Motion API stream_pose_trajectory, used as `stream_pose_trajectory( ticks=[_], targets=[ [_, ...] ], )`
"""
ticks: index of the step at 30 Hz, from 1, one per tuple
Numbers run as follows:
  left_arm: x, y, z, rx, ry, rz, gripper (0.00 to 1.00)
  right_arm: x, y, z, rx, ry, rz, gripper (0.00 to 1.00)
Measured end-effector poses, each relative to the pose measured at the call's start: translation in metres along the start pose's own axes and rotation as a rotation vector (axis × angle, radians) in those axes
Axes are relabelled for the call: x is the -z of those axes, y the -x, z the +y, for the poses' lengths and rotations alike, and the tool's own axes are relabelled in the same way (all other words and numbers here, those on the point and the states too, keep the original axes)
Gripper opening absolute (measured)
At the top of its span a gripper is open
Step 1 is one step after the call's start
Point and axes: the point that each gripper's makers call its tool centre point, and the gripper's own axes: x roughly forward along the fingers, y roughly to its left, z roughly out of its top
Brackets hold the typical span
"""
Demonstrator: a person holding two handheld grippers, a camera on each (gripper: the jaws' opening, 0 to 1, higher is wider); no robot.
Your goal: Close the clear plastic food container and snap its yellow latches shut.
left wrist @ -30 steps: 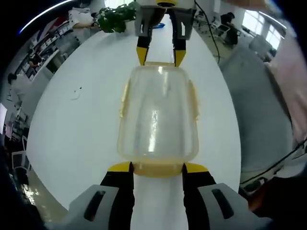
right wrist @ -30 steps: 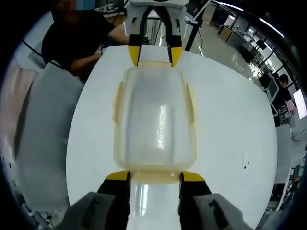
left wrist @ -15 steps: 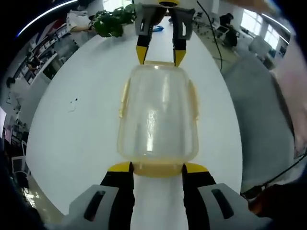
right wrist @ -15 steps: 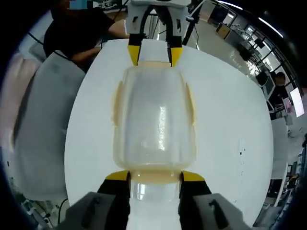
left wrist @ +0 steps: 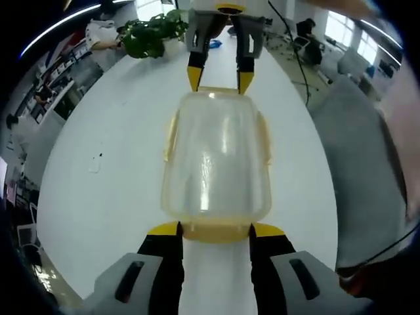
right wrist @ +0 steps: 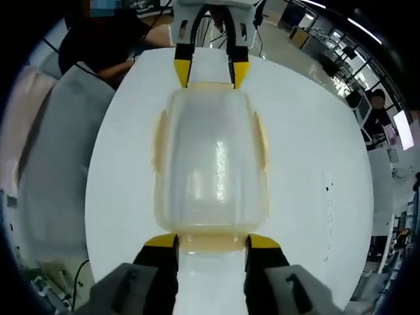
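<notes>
The clear plastic food container [left wrist: 216,157] with its lid on hangs lengthwise between my two grippers above the white table [left wrist: 111,164]. My left gripper [left wrist: 214,230] is shut on the yellow latch [left wrist: 215,231] at the near end. My right gripper [left wrist: 218,80] comes in from the top and is shut on the far end latch. Yellow side latches [left wrist: 170,134] stick out along both long sides. In the right gripper view the same container [right wrist: 211,157] sits between my right gripper [right wrist: 212,241] at the bottom and my left gripper [right wrist: 211,73] at the top.
A green plant [left wrist: 147,33] stands at the table's far end. A grey padded chair [left wrist: 364,164] stands beside the table, also seen as the grey chair [right wrist: 46,151]. A person in black [right wrist: 105,39] sits by the table edge. Office desks lie beyond.
The container stays fixed between both grippers while the table and room slide behind it. The grippers and container have moved together over the table. Neither grip has changed.
</notes>
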Motion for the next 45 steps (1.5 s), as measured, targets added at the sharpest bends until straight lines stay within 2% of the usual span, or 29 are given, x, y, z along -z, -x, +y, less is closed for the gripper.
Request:
stream_pose_trajectory(
  ticks=[6, 16, 25, 31, 37, 45],
  targets=[
    [-0.009, -0.012, 0.0, -0.002, 0.003, 0.018, 0.36, 0.014, -0.003, -0.002, -0.004, 0.0, 0.018, 0.36],
    [-0.029, -0.033, 0.002, 0.023, -0.007, 0.007, 0.36, 0.045, -0.008, -0.001, -0.024, -0.019, 0.038, 0.36],
    [-0.043, -0.045, 0.006, 0.027, -0.023, 0.006, 0.36, 0.065, -0.012, -0.003, -0.033, -0.041, 0.059, 0.37],
    [-0.043, -0.055, 0.007, 0.044, -0.033, 0.015, 0.37, 0.072, -0.022, -0.001, -0.042, -0.063, 0.052, 0.37],
    [-0.049, -0.057, 0.005, 0.055, -0.026, 0.001, 0.37, 0.079, -0.02, 0.0, -0.051, -0.064, 0.065, 0.37],
    [-0.045, -0.059, 0.009, 0.061, -0.025, 0.013, 0.37, 0.075, -0.023, -0.002, -0.047, -0.072, 0.053, 0.37]
  ],
)
